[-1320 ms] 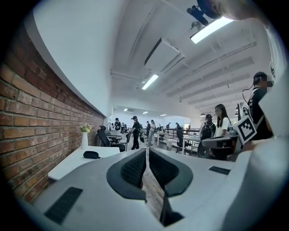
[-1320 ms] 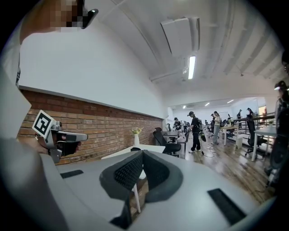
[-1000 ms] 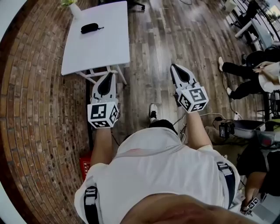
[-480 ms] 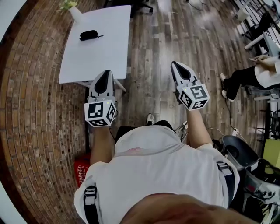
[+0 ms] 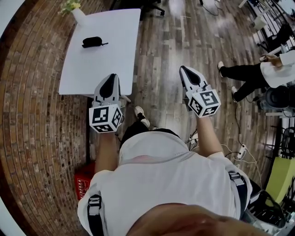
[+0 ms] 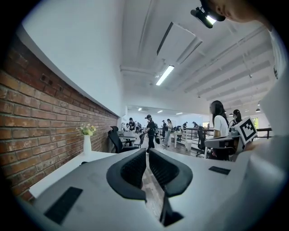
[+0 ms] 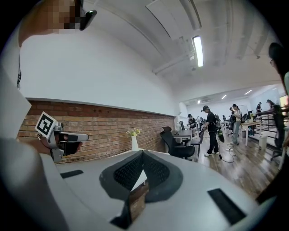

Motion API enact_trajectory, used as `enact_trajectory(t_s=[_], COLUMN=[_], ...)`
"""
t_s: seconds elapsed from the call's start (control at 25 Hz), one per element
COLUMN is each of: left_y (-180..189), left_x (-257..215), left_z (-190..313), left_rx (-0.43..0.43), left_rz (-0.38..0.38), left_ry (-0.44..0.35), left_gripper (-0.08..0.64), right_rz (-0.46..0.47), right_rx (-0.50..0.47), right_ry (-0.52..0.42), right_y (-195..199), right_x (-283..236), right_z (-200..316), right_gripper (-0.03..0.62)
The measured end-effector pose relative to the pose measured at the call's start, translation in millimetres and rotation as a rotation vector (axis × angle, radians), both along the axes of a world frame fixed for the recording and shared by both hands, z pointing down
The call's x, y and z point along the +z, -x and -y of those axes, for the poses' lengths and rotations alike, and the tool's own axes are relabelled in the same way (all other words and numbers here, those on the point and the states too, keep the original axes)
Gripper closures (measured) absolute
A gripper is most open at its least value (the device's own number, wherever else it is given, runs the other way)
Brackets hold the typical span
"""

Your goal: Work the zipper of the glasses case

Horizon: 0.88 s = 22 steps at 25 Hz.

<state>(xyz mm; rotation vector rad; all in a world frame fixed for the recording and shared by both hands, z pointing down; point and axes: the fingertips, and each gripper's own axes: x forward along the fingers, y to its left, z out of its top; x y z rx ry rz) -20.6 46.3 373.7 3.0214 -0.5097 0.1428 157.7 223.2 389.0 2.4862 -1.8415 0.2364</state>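
Note:
The black glasses case (image 5: 92, 42) lies shut on the far part of a white table (image 5: 101, 64), its zipper pull pointing right. Both grippers are held in the air short of the table, apart from the case. My left gripper (image 5: 111, 78) hangs over the table's near edge, jaws together and empty. My right gripper (image 5: 184, 70) is over the wooden floor to the right of the table, also shut and empty. In the left gripper view the jaws (image 6: 146, 152) meet, and the case (image 6: 83, 163) shows as a small dark shape on the table. The right gripper view shows shut jaws (image 7: 142, 153).
A white vase of flowers (image 5: 77, 13) stands at the table's far left corner. A brick wall (image 5: 32, 115) runs along the left. A seated person (image 5: 258, 73) and cables are at the right. A red box (image 5: 83, 182) sits on the floor by the wall.
The person has stepped toward the table, which has come closer under the left gripper. Both grippers stay shut and keep their pose.

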Motion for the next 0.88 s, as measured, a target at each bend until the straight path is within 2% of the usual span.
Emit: enact_trajectory(t_s=[0.24, 0.52, 0.68, 0.88], left_y=[-34.9, -64.9, -63.5, -48.4], left_x=[9.1, 13.7, 21.9, 27.9], left_z=[60.8, 142.2, 181.4, 219.1], left_rx=[-0.027, -0.093, -0.141, -0.239], left_rz=[-0.001, -0.003, 0.004, 0.019], left_ry=[0.02, 0.042, 0.057, 0.076], left_gripper=[0.529, 0.529, 0.529, 0.529], right_rz=[0.0, -0.023, -0.02, -0.005], right_rx=[-0.037, -0.147, -0.228, -0.354], right_ry=[0.034, 0.069, 0.104, 0.127], right_y=[-37.7, -67.5, -65.7, -57.2], right_x=[7.5, 3.7, 14.0, 22.7], right_z=[66.6, 165.0, 217.8, 280.5], right_gripper=[0.54, 0.54, 0.54, 0.54])
